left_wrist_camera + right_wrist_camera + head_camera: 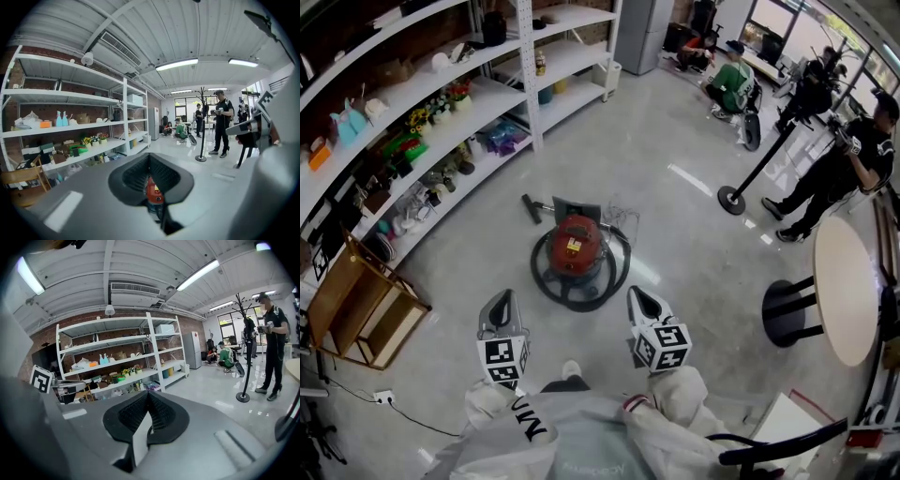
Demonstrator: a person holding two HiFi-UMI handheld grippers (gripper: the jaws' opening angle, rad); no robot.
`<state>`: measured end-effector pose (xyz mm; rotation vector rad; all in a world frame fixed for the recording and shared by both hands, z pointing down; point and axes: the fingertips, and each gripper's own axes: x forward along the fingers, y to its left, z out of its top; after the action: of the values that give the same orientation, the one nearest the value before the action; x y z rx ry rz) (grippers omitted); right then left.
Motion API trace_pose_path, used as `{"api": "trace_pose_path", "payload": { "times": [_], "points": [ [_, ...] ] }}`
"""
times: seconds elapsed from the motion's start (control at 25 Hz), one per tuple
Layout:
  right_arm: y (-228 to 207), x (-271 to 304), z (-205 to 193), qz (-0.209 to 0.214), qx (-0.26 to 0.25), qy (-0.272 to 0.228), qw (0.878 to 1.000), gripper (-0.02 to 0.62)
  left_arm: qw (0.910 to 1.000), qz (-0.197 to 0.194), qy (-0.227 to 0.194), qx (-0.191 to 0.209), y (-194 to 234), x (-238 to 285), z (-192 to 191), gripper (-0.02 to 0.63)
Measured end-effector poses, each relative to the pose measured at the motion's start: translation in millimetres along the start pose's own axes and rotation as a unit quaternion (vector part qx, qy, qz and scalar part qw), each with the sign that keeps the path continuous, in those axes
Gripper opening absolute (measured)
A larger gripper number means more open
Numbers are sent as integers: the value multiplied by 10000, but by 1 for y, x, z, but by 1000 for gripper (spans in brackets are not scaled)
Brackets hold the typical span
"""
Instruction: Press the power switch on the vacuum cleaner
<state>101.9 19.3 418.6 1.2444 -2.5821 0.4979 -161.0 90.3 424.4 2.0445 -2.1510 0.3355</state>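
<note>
White crumpled sleeves [682, 396]; black lettering [531, 422], unreadable; right cuff trim [635, 403] possibly red. Left gripper [501, 307], right gripper [644, 304]: grey shells, black ribbed fingers [133, 176], black-white marker cube [503, 361] each.

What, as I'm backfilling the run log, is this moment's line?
vacuum: on floor, untouched | left tongs: shut, empty, short of vacuum | right tongs: shut, empty, short of vacuum

Left gripper [150, 158], jaw tips closed together, red vacuum cleaner [153, 191] seen beyond through their gap; white shelving [75, 123] left, standing person [223, 123] right.
</note>
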Motion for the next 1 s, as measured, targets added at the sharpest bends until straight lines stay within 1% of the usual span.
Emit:
{"api": "trace_pose_path", "payload": {
  "times": [0.24,0.44,0.64,1.0],
  "points": [
    [9,24,6,-30,-22,4,10000,0,10000,13,-26,-24,25,14,1,0],
    [14,34,8,-129,-6,20,9999,0,10000,-57,-29,-10,37,20,2,0],
    [14,35,10,-247,16,66,9997,0,9998,-158,-54,-63,40,26,5,0],
    [8,28,25,-490,-148,76,9987,0,9989,-359,-69,-277,36,37,4,0]
  ]
}}
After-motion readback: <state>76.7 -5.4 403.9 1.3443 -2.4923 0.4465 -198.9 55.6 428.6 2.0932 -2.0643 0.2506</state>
